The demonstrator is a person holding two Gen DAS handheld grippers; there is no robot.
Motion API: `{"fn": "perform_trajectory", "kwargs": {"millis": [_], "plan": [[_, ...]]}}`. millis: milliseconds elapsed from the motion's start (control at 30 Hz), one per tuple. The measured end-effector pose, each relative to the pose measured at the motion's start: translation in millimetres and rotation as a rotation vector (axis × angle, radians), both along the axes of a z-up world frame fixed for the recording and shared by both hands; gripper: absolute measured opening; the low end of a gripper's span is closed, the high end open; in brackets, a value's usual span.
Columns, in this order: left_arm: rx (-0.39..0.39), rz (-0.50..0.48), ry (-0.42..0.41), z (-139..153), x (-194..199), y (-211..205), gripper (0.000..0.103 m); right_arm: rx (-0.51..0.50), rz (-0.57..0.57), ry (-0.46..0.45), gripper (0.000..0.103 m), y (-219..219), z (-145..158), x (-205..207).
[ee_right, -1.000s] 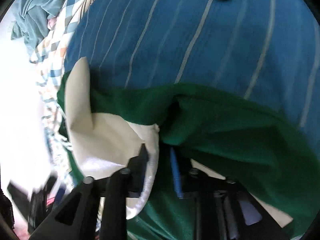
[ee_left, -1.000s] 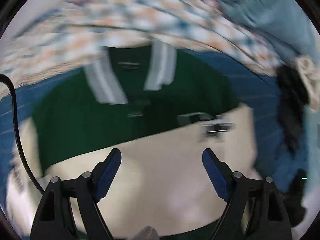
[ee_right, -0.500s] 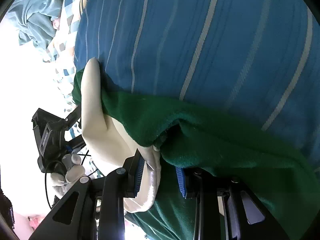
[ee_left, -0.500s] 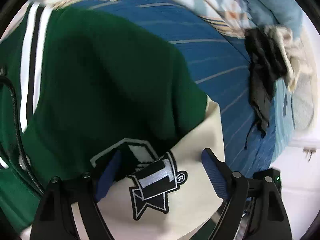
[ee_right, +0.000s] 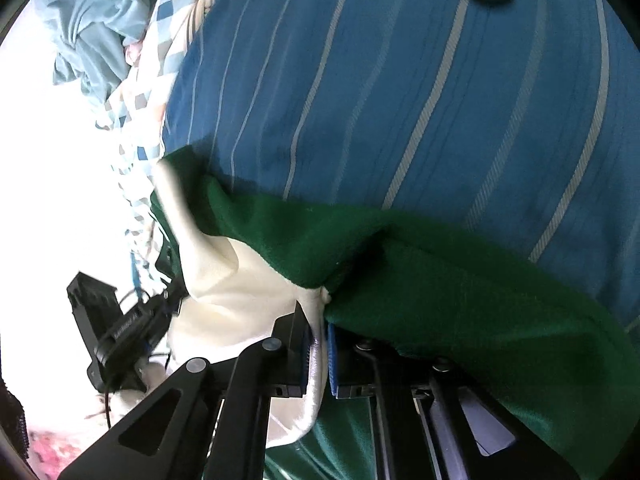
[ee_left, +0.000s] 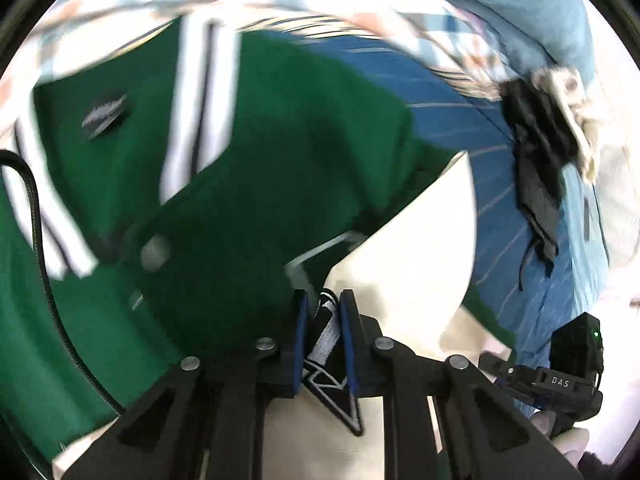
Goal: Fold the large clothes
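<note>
Left wrist view: at bottom centre the left gripper (ee_left: 323, 312), its jaws just closed, pinches the green-and-cream jacket (ee_left: 256, 184) at its embroidered patch (ee_left: 326, 344); "DAS" reads on the right gripper (ee_left: 560, 380), lower right. Right wrist view: its fingers (ee_right: 304, 344) clamp the jacket's cream sleeve (ee_right: 240, 300) on the blue striped bed (ee_right: 400, 100).

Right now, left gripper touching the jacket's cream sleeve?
Touching. Left wrist view: left gripper, jaws just closed, pinches the cream sleeve at its embroidered patch.
</note>
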State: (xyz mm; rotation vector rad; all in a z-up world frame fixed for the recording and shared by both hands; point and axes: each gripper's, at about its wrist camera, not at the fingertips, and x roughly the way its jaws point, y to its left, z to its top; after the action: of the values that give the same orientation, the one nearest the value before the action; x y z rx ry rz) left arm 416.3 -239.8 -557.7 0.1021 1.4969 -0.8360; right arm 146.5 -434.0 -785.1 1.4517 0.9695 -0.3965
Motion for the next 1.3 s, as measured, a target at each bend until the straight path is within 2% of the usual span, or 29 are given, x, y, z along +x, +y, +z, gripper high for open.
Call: {"fn": "perform_trajectory", "kwargs": {"millis": [67,167,200,267,300,333,367,400,433,467,500,600,700,767,800,867,933,967,1033,1100,1167,1233,1267,1300], "plan": [[-0.004,0.045,0.044,-8,2,16,0.014,-0.032,0.017,0.027,0.007,5,2,6],[-0.012,0.123,0.046,0,8,32,0.019,-0.045,0.069,0.075,0.012,9,4,17],[-0.032,0.159,0.048,8,11,42,0.019,-0.051,0.090,0.085,0.020,10,7,23],[-0.083,0.230,0.034,24,9,58,0.023,-0.069,0.147,0.106,0.026,14,19,25],[-0.096,0.266,0.017,35,6,69,0.028,-0.091,0.178,0.120,0.036,17,26,26],[-0.095,0.307,-0.017,44,3,81,0.028,-0.114,0.209,0.141,0.043,20,33,26],[-0.081,0.365,-0.081,59,-2,100,0.033,-0.151,0.253,0.165,0.056,26,44,28],[-0.077,0.393,-0.111,66,-4,112,0.050,-0.189,0.288,0.184,0.063,32,55,30],[-0.068,0.427,-0.140,74,-7,127,0.062,-0.220,0.317,0.200,0.064,38,63,33],[-0.050,0.475,-0.191,86,-12,150,0.085,-0.259,0.360,0.216,0.064,49,75,36],[-0.042,0.505,-0.219,93,-17,168,0.089,-0.289,0.393,0.224,0.064,59,84,39],[0.066,0.612,-0.315,109,-41,242,0.090,-0.365,0.523,0.193,0.064,108,117,60],[0.238,0.748,-0.351,107,-76,324,0.090,-0.393,0.709,0.119,0.064,185,138,90],[0.365,0.866,-0.326,93,-109,387,0.090,-0.400,0.836,0.064,0.064,246,139,123],[0.404,0.912,-0.304,86,-122,408,0.090,-0.398,0.887,0.050,0.064,274,134,137],[0.491,1.037,-0.225,67,-155,466,0.090,-0.405,0.984,0.034,0.064,329,117,161],[0.530,1.135,-0.169,52,-184,503,0.090,-0.491,1.086,0.023,0.067,387,97,187],[0.551,1.184,-0.145,46,-198,524,0.090,-0.531,1.135,0.015,0.074,409,88,201],[0.565,1.249,-0.120,38,-220,547,0.090,-0.659,1.266,0.095,0.070,454,59,220],[0.566,1.314,-0.093,33,-238,570,0.090,-0.732,1.235,0.142,0.033,463,52,230],[0.554,1.360,-0.088,33,-251,586,0.090,-0.759,1.172,0.143,0.019,463,62,239],[0.540,1.389,-0.092,33,-261,595,0.090,-0.846,1.134,0.085,0.018,471,86,246],[0.536,1.398,-0.091,32,-264,598,0.090,-0.906,1.145,0.036,0.018,483,99,249],[0.524,1.405,-0.086,30,-266,600,0.090,-0.921,1.170,0.010,0.018,493,103,253]]}}
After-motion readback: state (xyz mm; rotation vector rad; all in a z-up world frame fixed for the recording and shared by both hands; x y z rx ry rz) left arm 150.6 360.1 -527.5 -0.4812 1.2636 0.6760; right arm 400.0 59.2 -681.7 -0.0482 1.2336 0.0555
